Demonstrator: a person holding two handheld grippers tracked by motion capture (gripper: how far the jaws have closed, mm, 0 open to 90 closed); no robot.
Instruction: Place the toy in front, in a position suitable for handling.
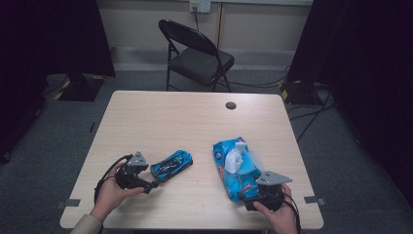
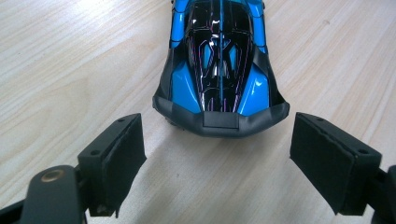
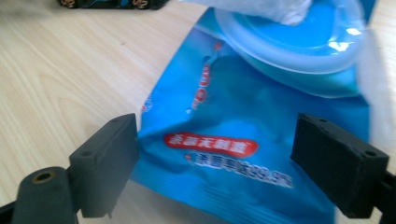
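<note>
Approaching two things at once: left claw (image 1: 152, 184) lines up on the blue toy car (image 1: 171, 165), right claw (image 1: 249, 194) on the blue wipes pack (image 1: 237, 168). Both lie on the tabletop (image 1: 185, 117), car left of centre near the front edge, pack to its right, well apart.

Left claw: jaws wide open, pads either side of the car's near end, not touching it. Right claw: jaws also spread; the left pad seems to brush the pack's edge, the right pad stands clear, so no grip yet.

Judged step: pre-grasp. Next move calls for easing each claw forward until the body sits between the pads, then closing.

The high view shows the white wipe (image 1: 234, 160) pulled from the pack's opened lid. The left gripper view shows the car's (image 2: 219, 60) purple line pattern. The right gripper view shows the pack's (image 3: 243, 140) red label.
</note>
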